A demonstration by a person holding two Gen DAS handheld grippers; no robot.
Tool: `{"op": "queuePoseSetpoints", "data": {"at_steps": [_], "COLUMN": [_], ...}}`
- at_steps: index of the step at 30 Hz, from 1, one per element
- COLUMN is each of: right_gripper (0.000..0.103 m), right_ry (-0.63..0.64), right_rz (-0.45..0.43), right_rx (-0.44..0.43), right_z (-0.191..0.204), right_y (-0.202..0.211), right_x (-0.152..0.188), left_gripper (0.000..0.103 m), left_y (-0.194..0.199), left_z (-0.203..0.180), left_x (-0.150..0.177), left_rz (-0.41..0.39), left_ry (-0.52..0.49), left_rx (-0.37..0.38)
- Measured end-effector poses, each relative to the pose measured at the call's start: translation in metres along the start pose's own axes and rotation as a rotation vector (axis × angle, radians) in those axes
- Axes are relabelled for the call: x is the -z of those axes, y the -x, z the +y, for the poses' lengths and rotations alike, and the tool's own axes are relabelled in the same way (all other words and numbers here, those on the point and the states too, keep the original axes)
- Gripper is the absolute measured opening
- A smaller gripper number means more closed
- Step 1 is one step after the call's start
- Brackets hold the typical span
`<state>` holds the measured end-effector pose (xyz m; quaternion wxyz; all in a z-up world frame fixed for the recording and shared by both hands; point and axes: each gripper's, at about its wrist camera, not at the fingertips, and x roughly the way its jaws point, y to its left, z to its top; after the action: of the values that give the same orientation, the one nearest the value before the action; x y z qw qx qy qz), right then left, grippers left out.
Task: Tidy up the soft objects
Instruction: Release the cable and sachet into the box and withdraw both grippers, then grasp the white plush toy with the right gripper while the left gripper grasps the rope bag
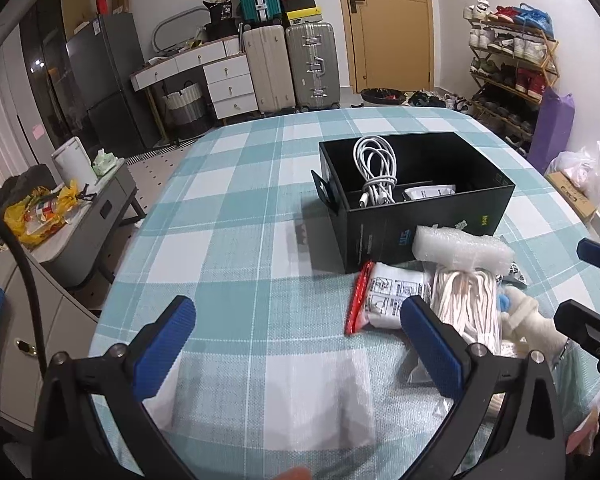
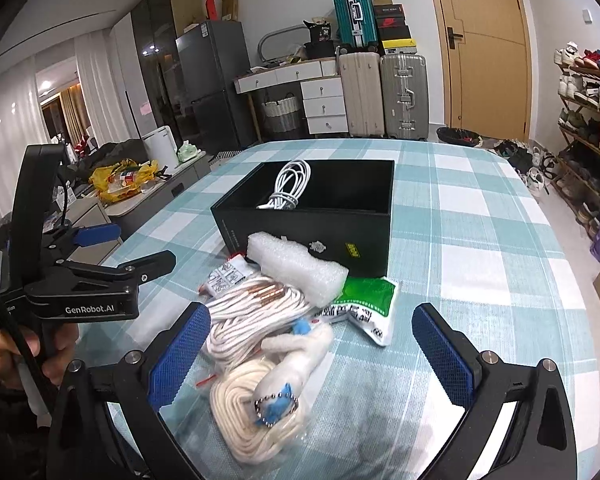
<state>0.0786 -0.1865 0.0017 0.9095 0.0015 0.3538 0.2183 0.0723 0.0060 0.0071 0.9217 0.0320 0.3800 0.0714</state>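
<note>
Right wrist view: a table under a teal checked cloth [image 2: 480, 216] carries a black box [image 2: 312, 220], open on top, long axis running left-right across the table, with a coiled white cable [image 2: 289, 186] inside. Just near of the box lies a pile of soft things: a bubble-wrap roll [image 2: 295, 266] lying diagonally, far-left to near-right; a bagged white rope bundle [image 2: 247, 312]; a coiled cream cord [image 2: 239, 412]; a green-and-white packet [image 2: 364, 306]; and a white plush piece [image 2: 300, 354], possibly a small toy. The right gripper [image 2: 312, 360] hangs wide open over the pile, holding nothing. The left gripper [image 1: 295, 344] is spread equally wide, empty, left of the pile.
</note>
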Motion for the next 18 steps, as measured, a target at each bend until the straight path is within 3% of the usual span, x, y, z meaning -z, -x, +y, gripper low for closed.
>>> {"op": "queuePoseSetpoints", "data": {"at_steps": [18], "right_gripper": [0.102], "right_ry": [-0.027], "right_rz": [0.089], "right_rx": [0.017], "right_z": [-0.001], "right_y": [-0.011], "right_x": [0.021], "left_gripper": [0.103], "left_y": [-0.001], "left_z": [-0.001], "left_x": [0.015], "left_rz": [0.007], "left_ry": [0.007], "left_rx": [0.080]}}
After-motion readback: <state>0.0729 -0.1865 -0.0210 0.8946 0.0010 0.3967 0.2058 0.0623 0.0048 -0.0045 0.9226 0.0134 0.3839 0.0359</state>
